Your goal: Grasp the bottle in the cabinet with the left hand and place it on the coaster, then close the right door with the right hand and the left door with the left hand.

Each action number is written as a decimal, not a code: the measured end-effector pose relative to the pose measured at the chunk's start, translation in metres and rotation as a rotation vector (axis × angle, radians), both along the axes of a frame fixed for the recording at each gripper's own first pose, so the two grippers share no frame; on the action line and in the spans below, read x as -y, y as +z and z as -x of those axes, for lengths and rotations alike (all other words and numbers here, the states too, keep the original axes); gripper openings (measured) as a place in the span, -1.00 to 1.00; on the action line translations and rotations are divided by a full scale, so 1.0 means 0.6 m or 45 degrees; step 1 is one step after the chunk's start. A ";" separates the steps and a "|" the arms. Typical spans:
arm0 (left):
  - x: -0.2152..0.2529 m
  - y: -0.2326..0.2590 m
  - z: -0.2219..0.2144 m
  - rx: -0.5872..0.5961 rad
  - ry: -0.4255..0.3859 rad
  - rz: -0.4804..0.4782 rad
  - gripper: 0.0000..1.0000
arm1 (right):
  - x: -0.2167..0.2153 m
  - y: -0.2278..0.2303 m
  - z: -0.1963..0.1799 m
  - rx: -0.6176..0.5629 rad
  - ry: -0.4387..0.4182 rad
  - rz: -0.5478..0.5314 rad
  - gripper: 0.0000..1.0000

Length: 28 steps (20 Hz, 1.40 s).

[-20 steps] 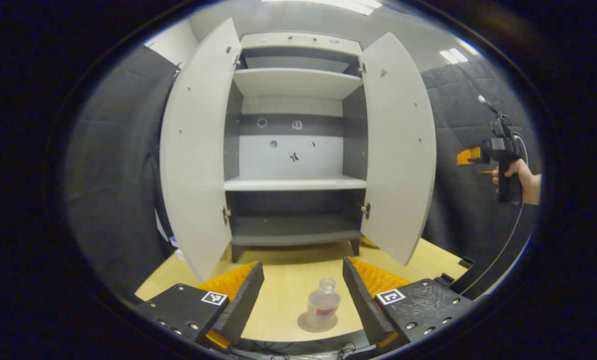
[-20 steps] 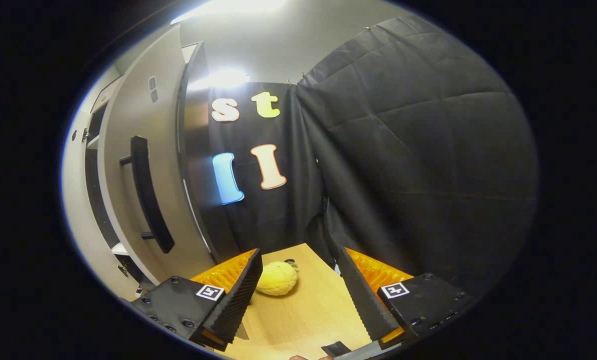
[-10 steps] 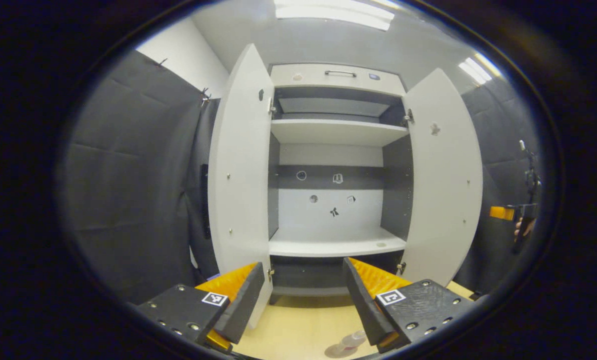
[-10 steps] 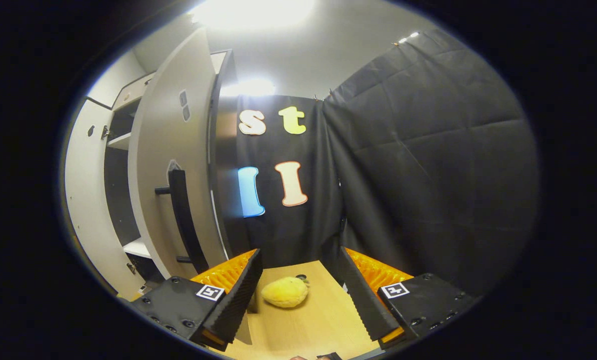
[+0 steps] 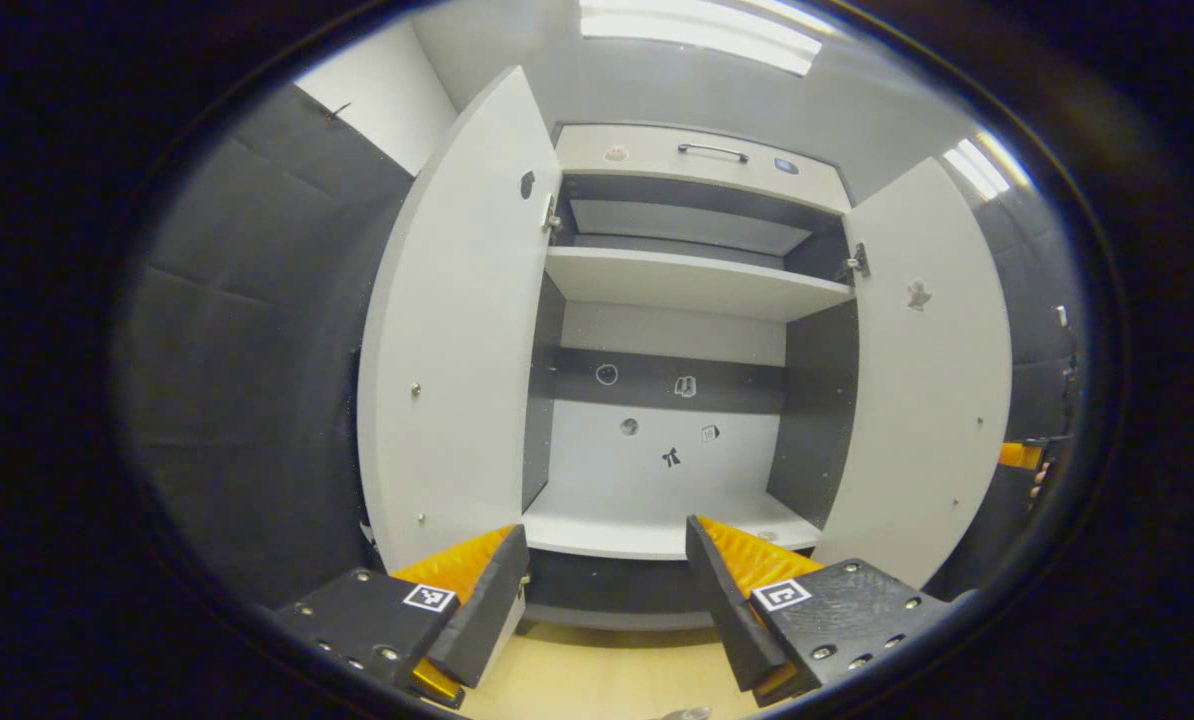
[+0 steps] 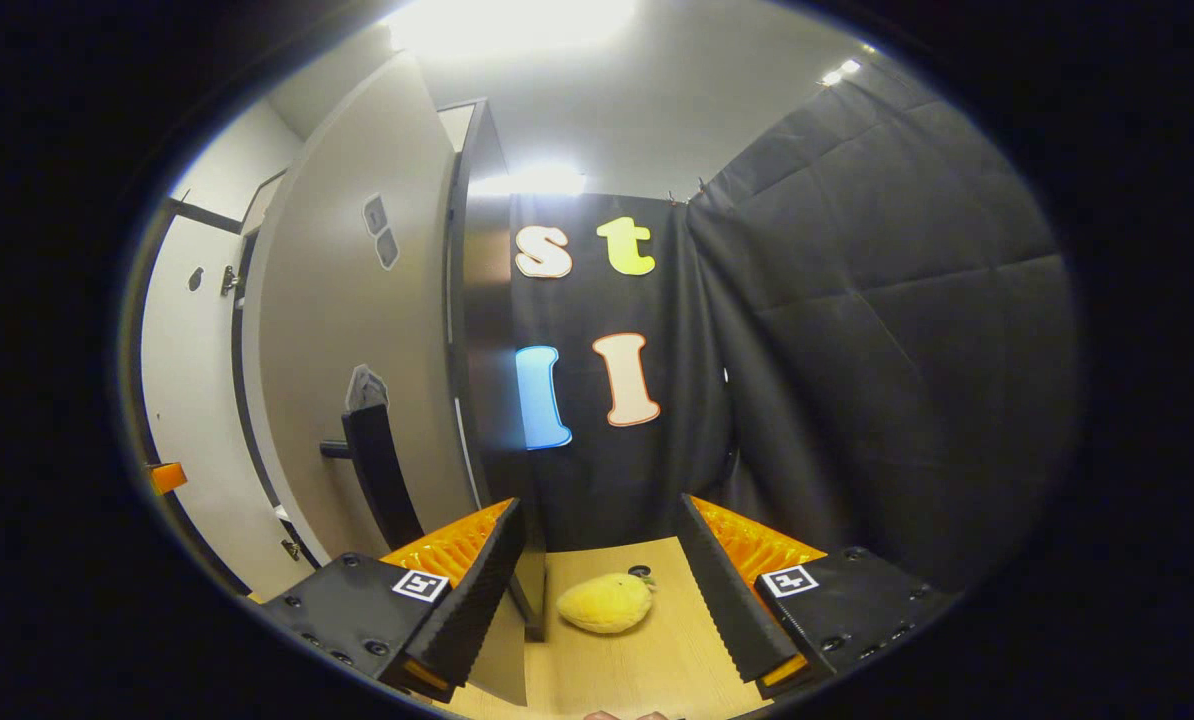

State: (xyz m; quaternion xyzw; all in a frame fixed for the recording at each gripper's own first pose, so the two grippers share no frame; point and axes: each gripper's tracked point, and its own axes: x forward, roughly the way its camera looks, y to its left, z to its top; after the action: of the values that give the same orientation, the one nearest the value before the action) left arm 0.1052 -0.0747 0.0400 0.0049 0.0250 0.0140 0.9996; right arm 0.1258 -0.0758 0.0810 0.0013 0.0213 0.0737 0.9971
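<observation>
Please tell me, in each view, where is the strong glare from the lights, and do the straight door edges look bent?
Left gripper view: ceiling light glares at the top; the left door and right door bow outward from fisheye distortion. Right gripper view: a blown-out lamp at the top, a second bright spot beside the cabinet's edge; the right door curves too.
</observation>
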 end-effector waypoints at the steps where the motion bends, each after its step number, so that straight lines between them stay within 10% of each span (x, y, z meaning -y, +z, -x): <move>1: 0.001 -0.002 -0.006 -0.003 0.004 -0.019 0.83 | 0.000 -0.001 -0.011 -0.009 0.000 0.009 0.95; 14: 0.011 -0.046 -0.035 -0.054 0.066 0.022 0.84 | -0.077 0.010 -0.027 -0.006 0.134 0.044 0.93; 28: -0.038 -0.080 0.001 -0.109 -0.039 0.104 0.84 | -0.313 -0.018 -0.005 -0.018 0.260 0.036 0.94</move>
State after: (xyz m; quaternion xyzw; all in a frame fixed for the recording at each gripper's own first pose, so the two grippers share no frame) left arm 0.1049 -0.0518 -0.0078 -0.0350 0.0682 -0.0027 0.9971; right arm 0.1288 0.1120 0.0704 -0.0144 0.0292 0.1747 0.9841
